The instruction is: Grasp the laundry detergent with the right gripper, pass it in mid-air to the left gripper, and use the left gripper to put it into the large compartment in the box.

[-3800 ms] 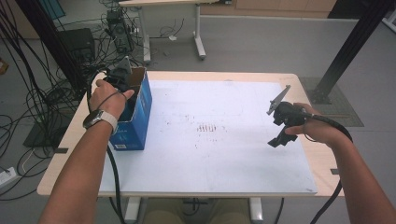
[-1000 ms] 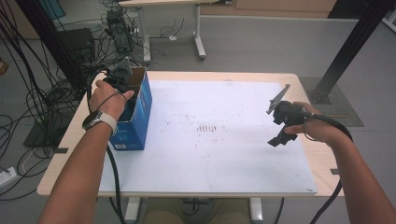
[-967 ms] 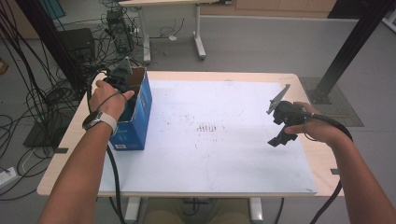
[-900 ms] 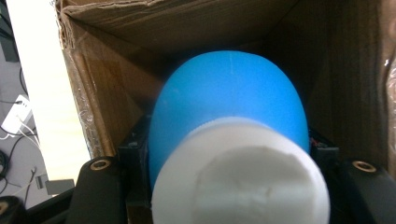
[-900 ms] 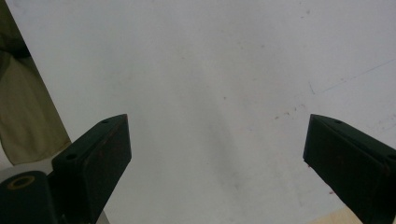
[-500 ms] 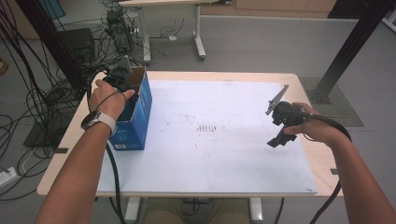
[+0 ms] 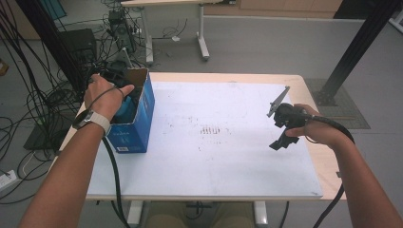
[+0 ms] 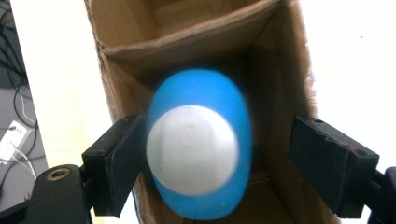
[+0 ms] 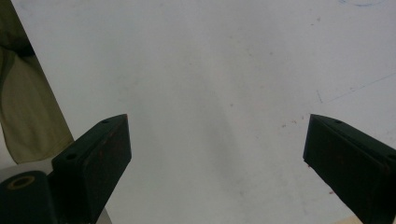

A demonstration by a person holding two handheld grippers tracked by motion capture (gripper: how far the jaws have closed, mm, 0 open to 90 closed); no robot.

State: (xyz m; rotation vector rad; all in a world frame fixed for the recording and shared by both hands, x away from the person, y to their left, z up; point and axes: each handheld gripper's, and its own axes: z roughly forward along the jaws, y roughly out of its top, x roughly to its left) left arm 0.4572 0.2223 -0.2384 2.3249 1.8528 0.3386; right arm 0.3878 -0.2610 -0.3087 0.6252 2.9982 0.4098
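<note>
Because I am letting go, my left gripper (image 8: 205, 168) has just been opening its jaws: the blue-and-white egg-shaped object (image 8: 198, 151) sits between them, inside the open cardboard box (image 8: 275, 79) at the table's left edge, the right pad clearly off it. Its long axis runs up toward me, white end facing my camera. My right gripper (image 9: 215, 168) hovers spread and empty above the white sheet (image 9: 210, 70).

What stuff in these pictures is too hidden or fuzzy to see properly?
- Blue-and-white thing: blurred in the left gripper view, so its kind is unclear.
- Left claw: in the high view, the hand covers it.
- Box: its small print is unreadable in the high view.
</note>
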